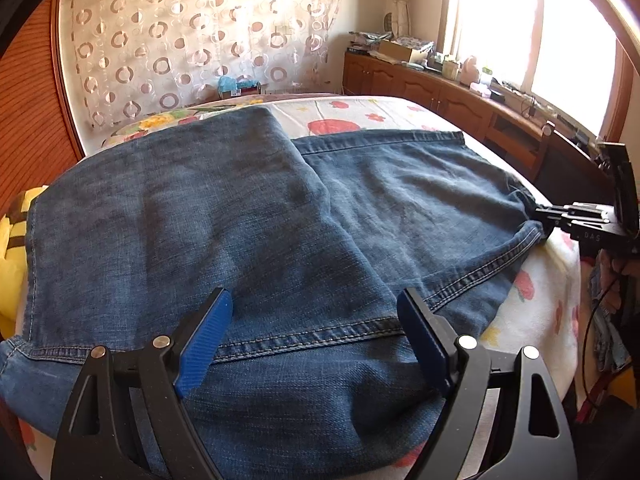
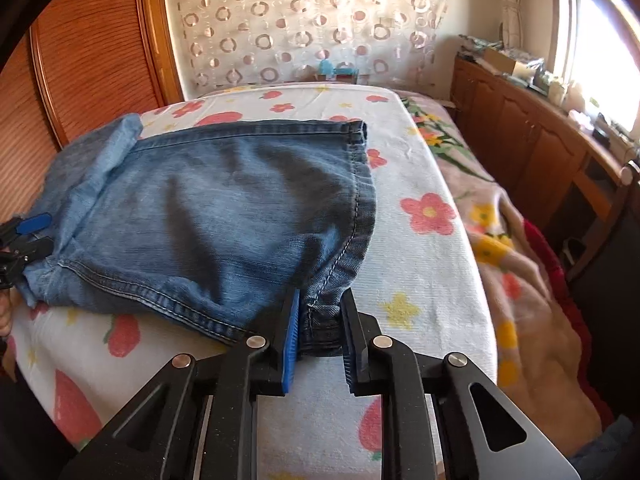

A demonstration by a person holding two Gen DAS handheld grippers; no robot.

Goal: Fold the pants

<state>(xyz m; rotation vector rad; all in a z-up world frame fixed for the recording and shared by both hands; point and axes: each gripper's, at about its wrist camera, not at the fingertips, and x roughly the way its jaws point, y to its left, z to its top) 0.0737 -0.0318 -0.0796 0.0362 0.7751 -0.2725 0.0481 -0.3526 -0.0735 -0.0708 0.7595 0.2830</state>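
Note:
Blue jeans lie folded across the flowered bed sheet, one layer lapped over the other. My left gripper stands open just above the near seam of the jeans, its blue pads wide apart and pressing on nothing. From the right wrist view the left gripper shows at the jeans' left corner. My right gripper is shut on the near right corner of the jeans, with bunched denim filling the gap between its pads. In the left wrist view the right gripper sits at the jeans' far right edge.
A wooden cabinet with cluttered top runs under the window on the right. A pink flowered blanket drapes off the bed's right side. A wooden panel stands at the left, a patterned curtain behind the bed, and a yellow cloth at the left edge.

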